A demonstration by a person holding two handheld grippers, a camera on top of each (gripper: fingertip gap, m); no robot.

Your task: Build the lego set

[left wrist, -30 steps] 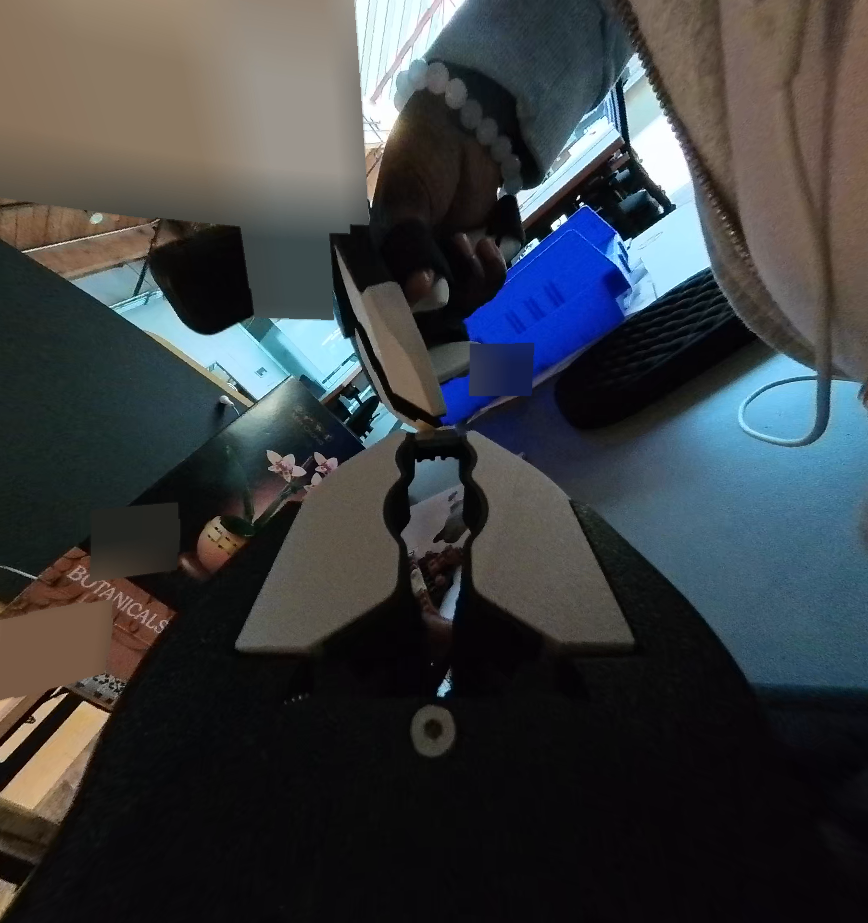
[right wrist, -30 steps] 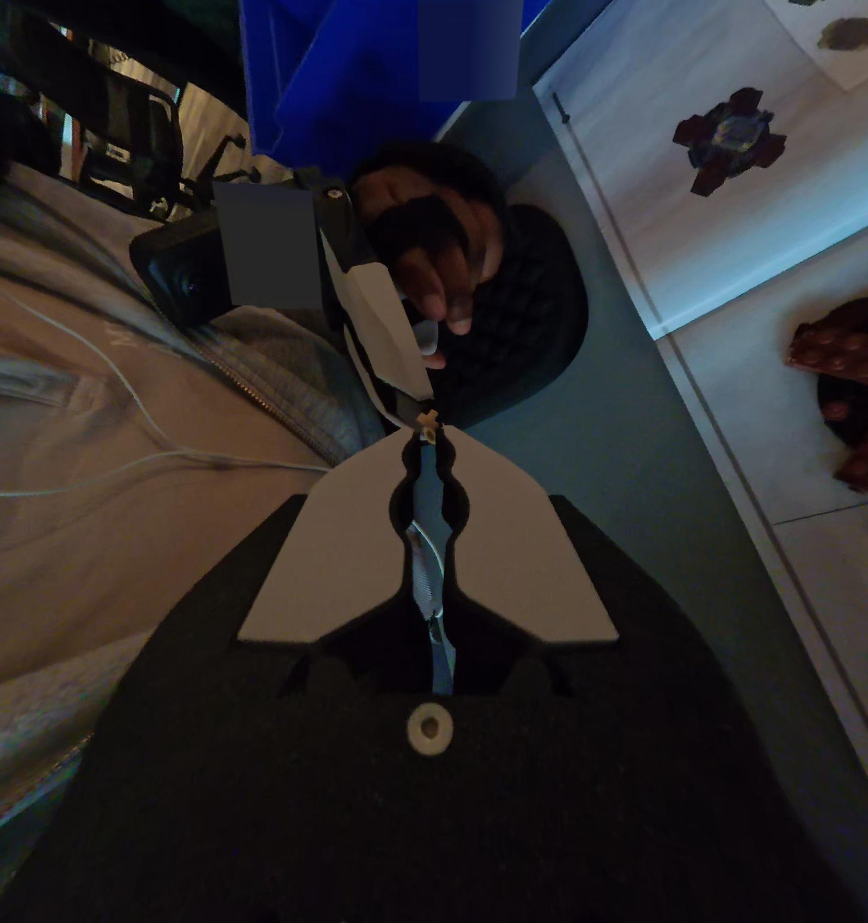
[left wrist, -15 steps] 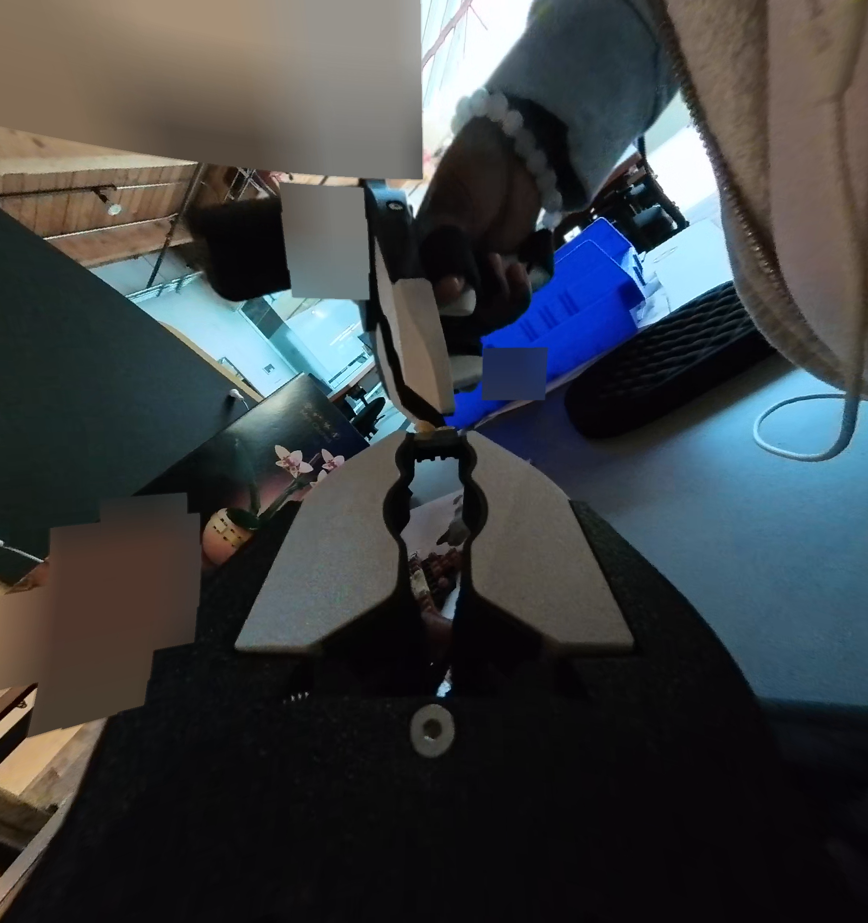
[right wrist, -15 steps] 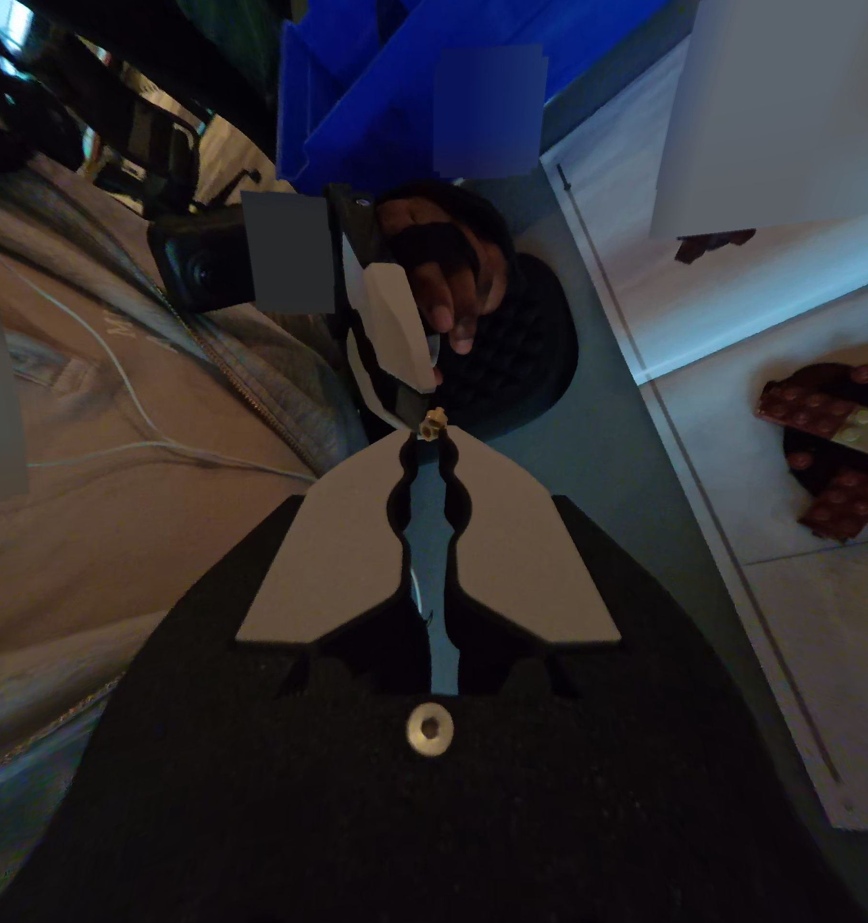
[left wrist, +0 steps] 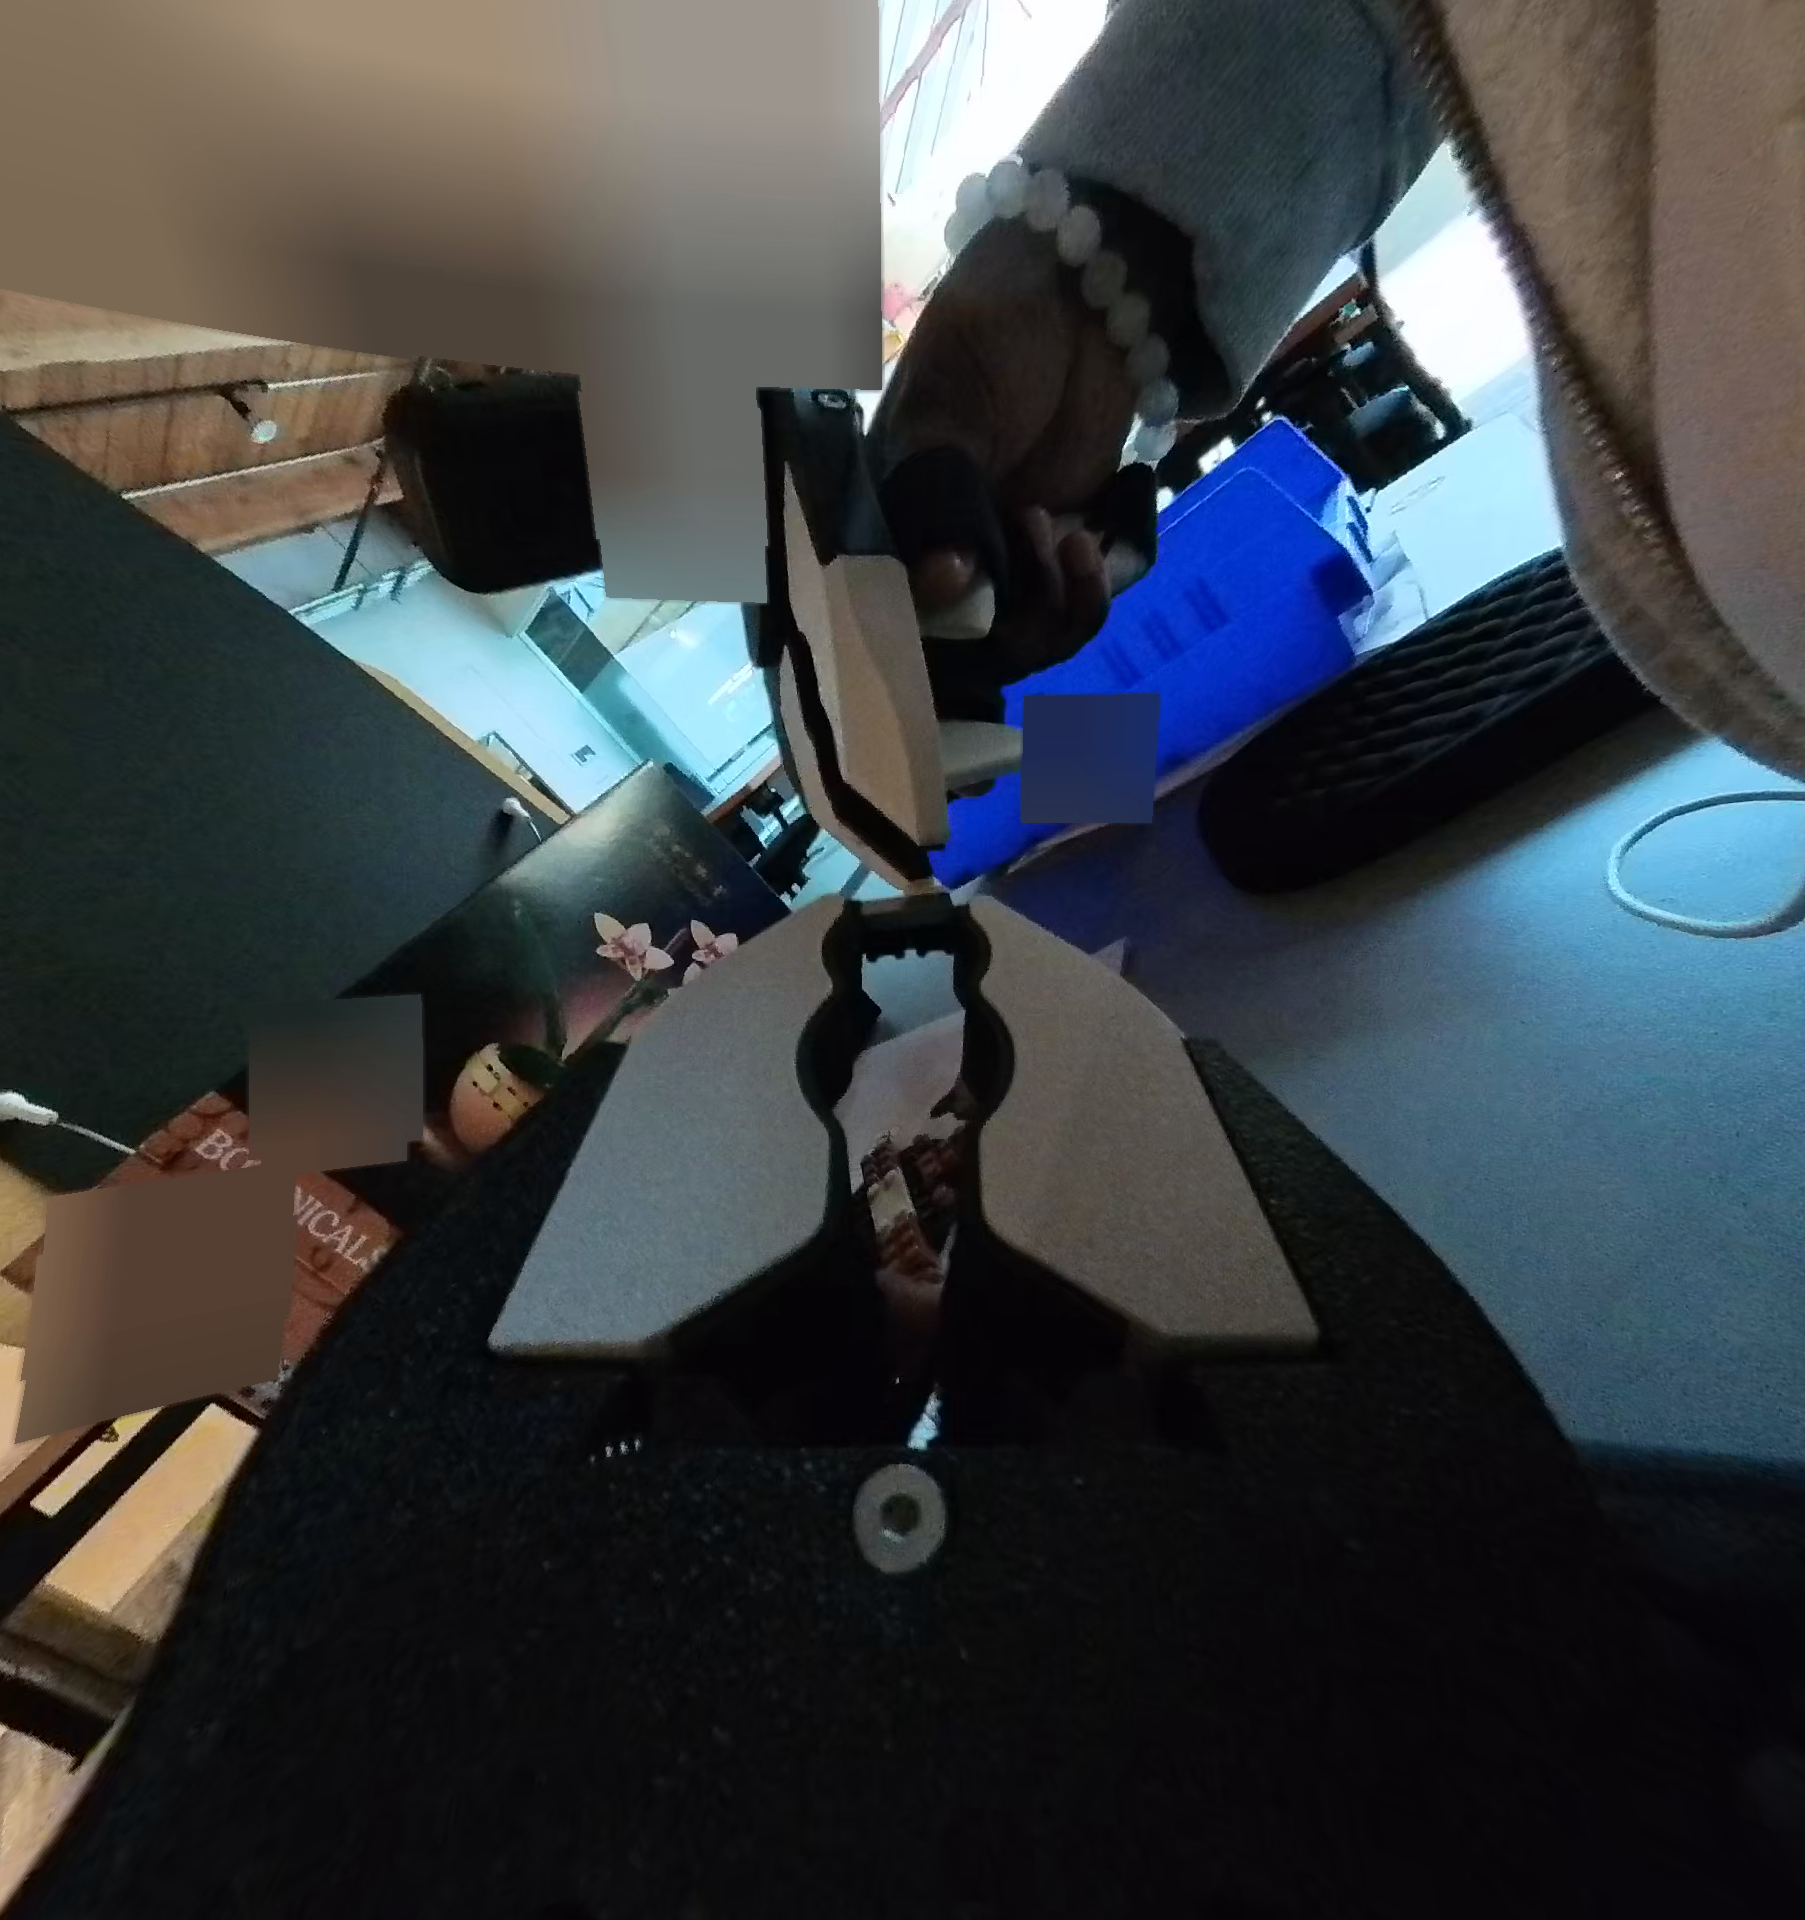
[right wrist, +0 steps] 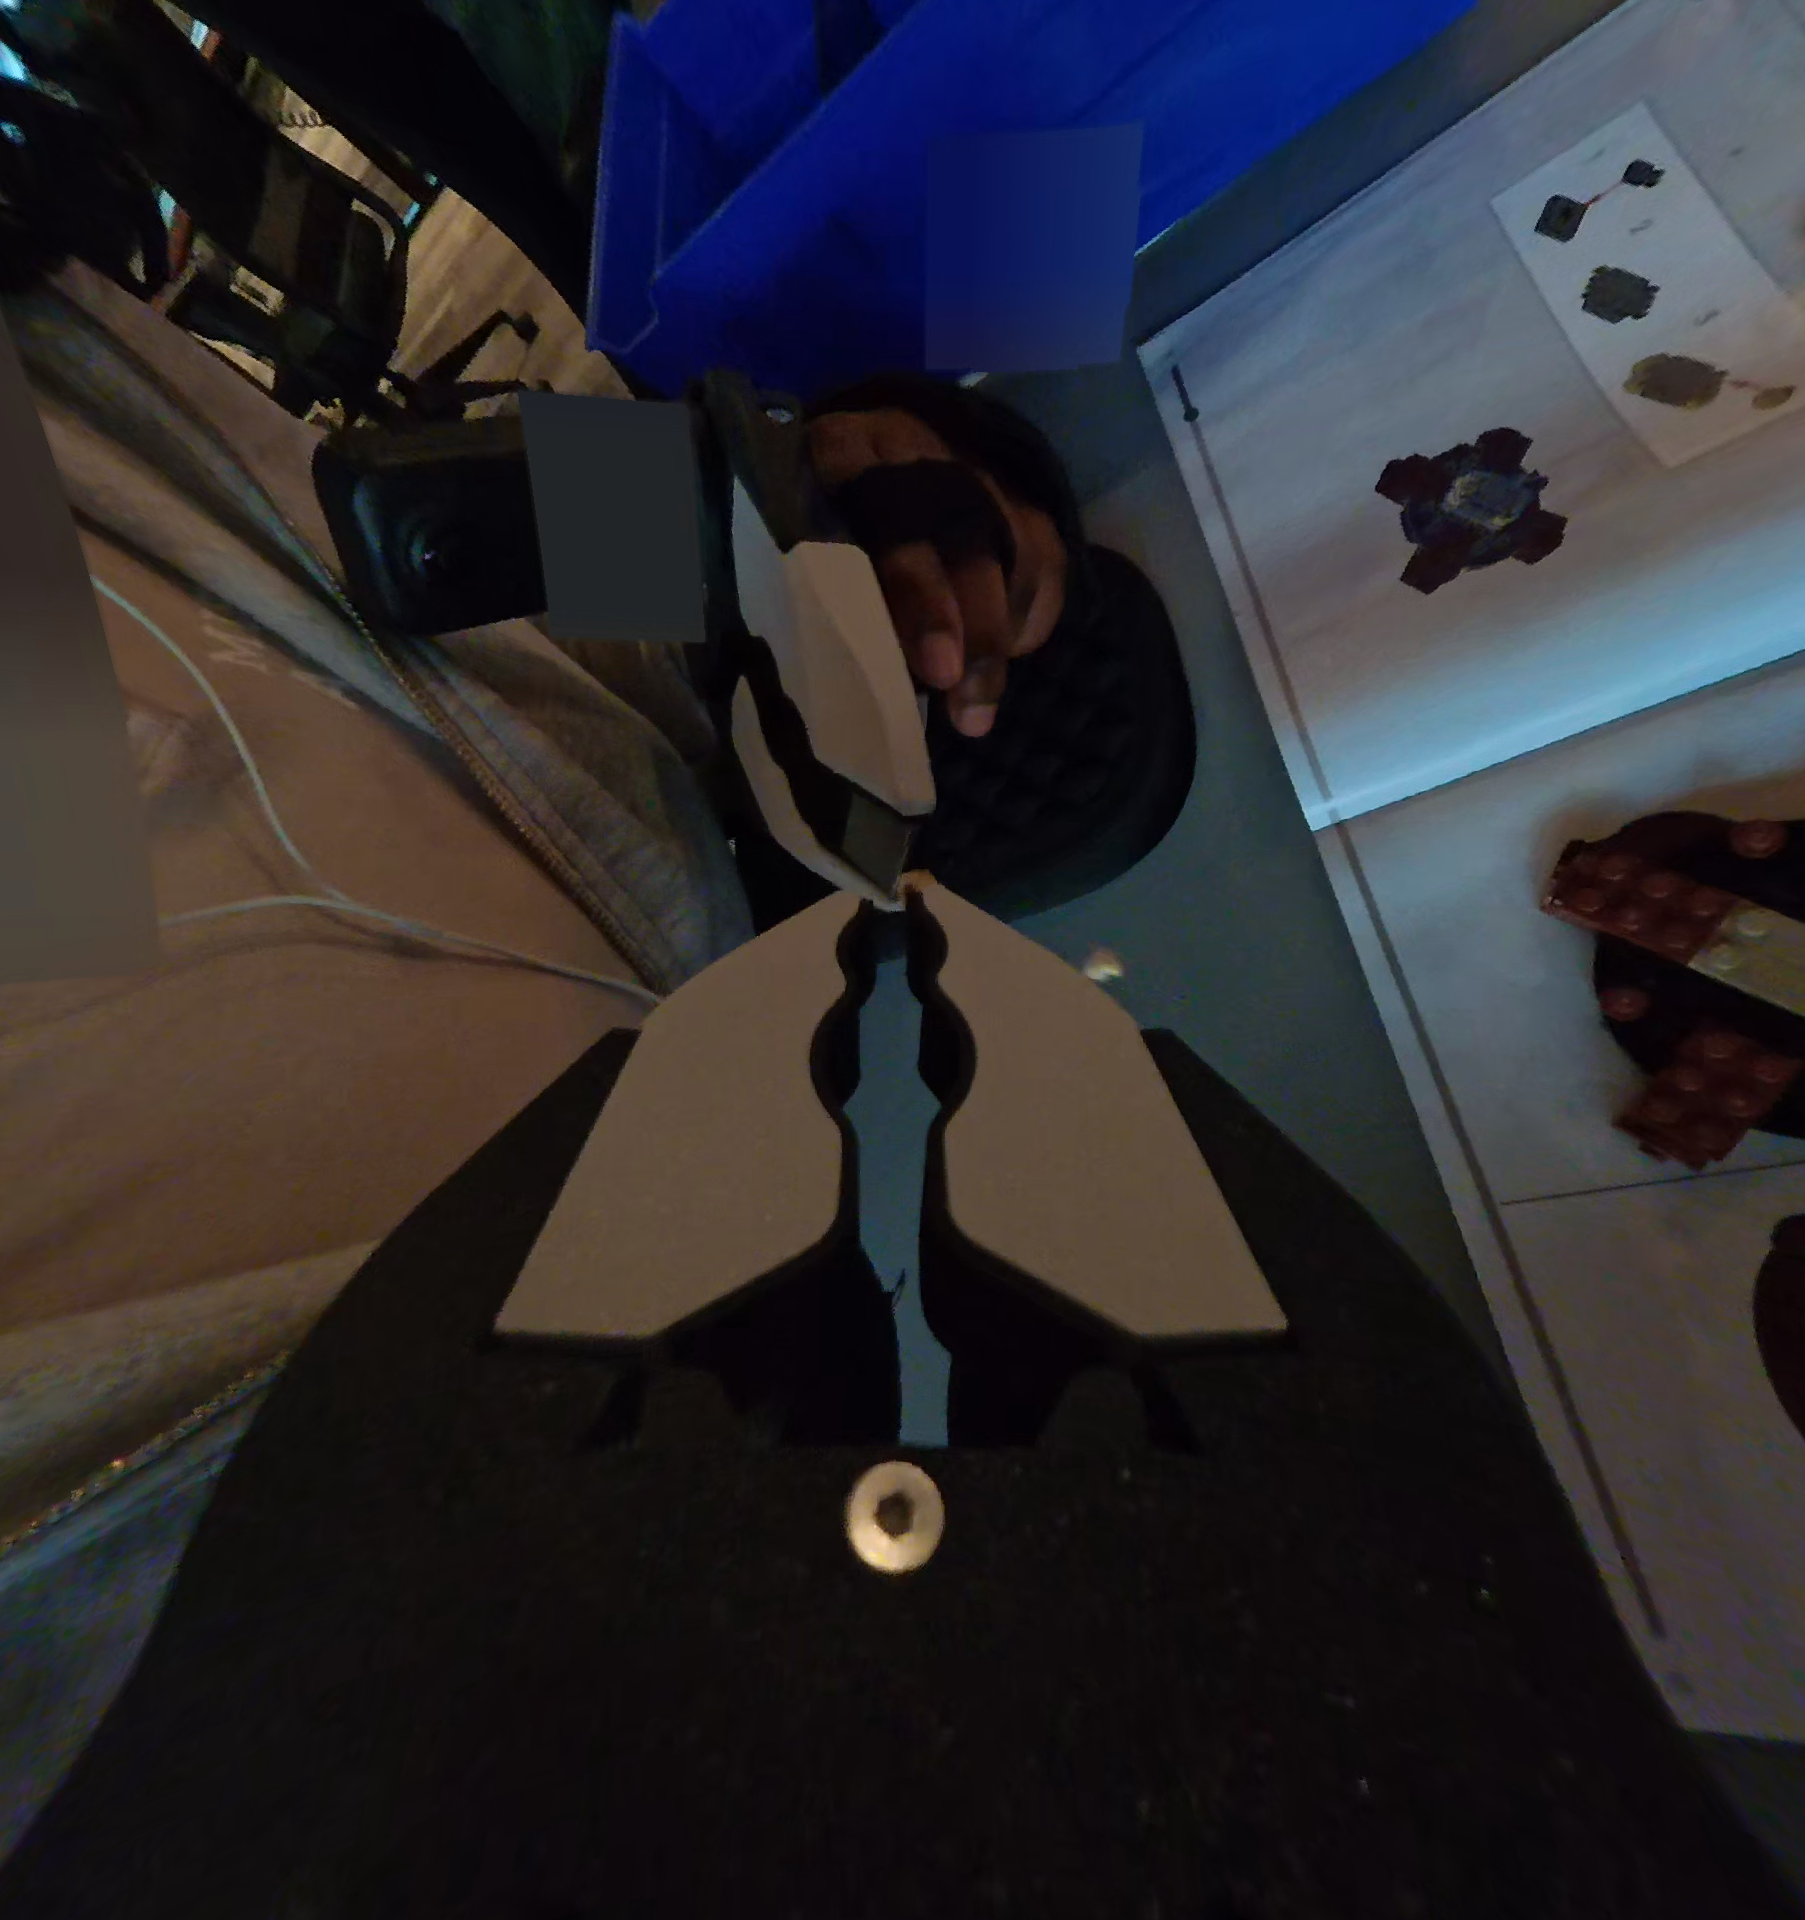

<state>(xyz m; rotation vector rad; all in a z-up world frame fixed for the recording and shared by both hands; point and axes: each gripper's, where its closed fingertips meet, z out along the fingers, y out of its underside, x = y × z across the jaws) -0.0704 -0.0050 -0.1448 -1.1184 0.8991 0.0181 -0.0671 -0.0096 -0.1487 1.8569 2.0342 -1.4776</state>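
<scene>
A small grey plate (left wrist: pixel 906 912) is clamped flat between the tips of the left gripper (left wrist: pixel 906 920), held in the air above the grey worktop (left wrist: pixel 1500 1091), with both pads pressed on its ends at a narrow gap. The right gripper (right wrist: pixel 890 902) meets it tip to tip from above; its jaws are nearly closed on a tiny tan piece (right wrist: pixel 917 883), which touches the plate's edge. Open worktop lies to the right in the left wrist view, bounded by a black mat (left wrist: pixel 1397 748) and a blue bin (left wrist: pixel 1189 644) farther back. A dark box (left wrist: pixel 586 935) printed with flowers stands close on the left. In the right wrist view, instruction sheets (right wrist: pixel 1500 468) and a brown brick build (right wrist: pixel 1708 987) lie to the right, the build cut off by the frame edge. A second tan bit (right wrist: pixel 1100 964) on the worktop is blurred. The shape of the tan piece is too small to make out.
</scene>
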